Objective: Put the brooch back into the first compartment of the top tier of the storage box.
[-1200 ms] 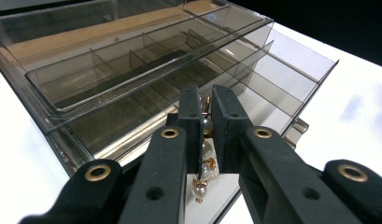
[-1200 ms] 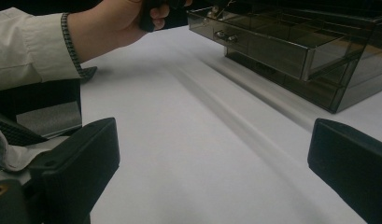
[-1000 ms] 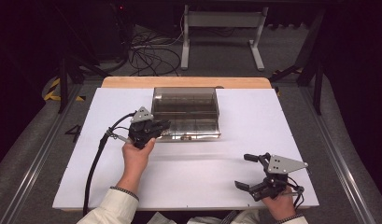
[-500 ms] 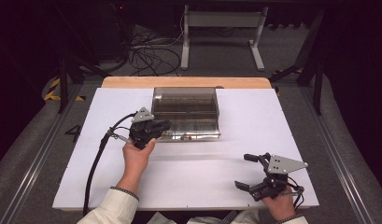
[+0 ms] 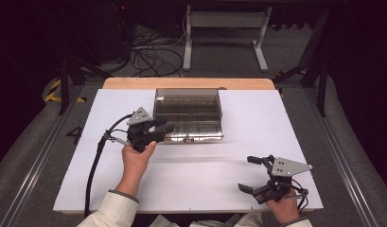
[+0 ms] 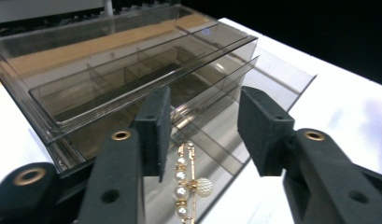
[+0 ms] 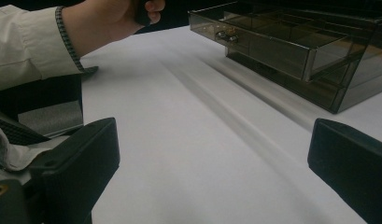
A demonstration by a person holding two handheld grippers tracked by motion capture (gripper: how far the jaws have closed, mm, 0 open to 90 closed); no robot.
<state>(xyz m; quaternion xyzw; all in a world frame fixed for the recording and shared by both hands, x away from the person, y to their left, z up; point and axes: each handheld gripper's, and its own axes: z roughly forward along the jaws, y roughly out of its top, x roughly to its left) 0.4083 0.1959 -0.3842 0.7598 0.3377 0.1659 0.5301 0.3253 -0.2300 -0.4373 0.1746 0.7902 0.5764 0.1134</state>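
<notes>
Pearl brooch (image 6: 184, 184) in the open drawer (image 6: 216, 140) cut off by the bottom edge of the left gripper view and partly hidden behind the left gripper (image 6: 202, 135), and too small to make out from the high view.

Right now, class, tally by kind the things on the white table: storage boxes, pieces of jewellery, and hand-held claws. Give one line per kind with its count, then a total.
Smoked clear drawer box: 1
Pearl and gold brooch, lying in the open lower drawer: 1
Hand-held claws, left claw and right claw: 2
Total: 4
</notes>
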